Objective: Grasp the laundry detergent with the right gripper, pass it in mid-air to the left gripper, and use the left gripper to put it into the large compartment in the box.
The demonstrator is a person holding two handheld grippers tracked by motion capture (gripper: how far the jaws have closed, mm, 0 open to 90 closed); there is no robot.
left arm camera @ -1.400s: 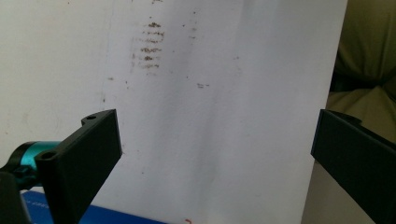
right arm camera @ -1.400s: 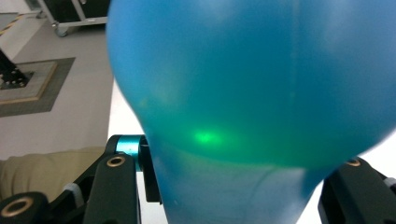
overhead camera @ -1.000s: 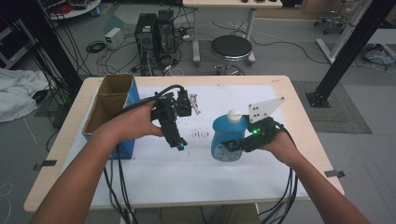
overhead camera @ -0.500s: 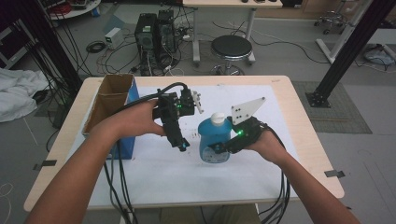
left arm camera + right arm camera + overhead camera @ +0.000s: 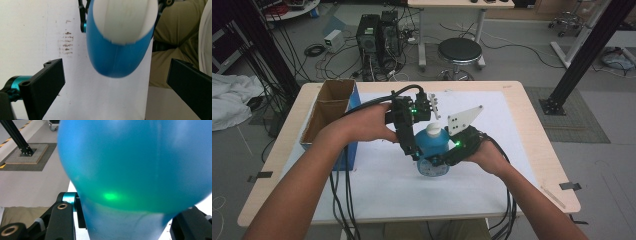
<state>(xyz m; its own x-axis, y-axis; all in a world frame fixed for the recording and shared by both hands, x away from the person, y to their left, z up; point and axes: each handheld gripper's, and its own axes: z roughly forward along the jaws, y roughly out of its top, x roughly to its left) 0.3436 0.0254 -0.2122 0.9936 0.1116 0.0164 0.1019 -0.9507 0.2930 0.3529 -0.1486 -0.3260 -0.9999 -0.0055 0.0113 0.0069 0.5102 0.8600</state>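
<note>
A blue bottle (image 5: 432, 146) with a white cap (image 5: 434, 131) is held over the white sheet at the table's middle. My right gripper (image 5: 435, 162) is shut on its lower body from the right. In the right gripper view the blue bottle (image 5: 135, 170) bulges between the two jaws of the right gripper (image 5: 125, 227). My left gripper (image 5: 413, 149) points down right beside the bottle's left side. In the left gripper view the left gripper (image 5: 117, 85) is open, its jaws wide apart, and the cap (image 5: 125, 20) and blue shoulder (image 5: 115, 60) lie ahead between them, untouched.
An open cardboard box (image 5: 329, 107) with a blue side stands at the table's left. The white sheet (image 5: 387, 185) covers most of the wooden table (image 5: 532, 150). Cables hang off the near edge. A stool (image 5: 459, 52) and computer towers (image 5: 377, 32) stand beyond the far edge.
My right gripper has carried the blue bottle leftward until it sits under and against the left gripper. The left gripper has barely moved.
</note>
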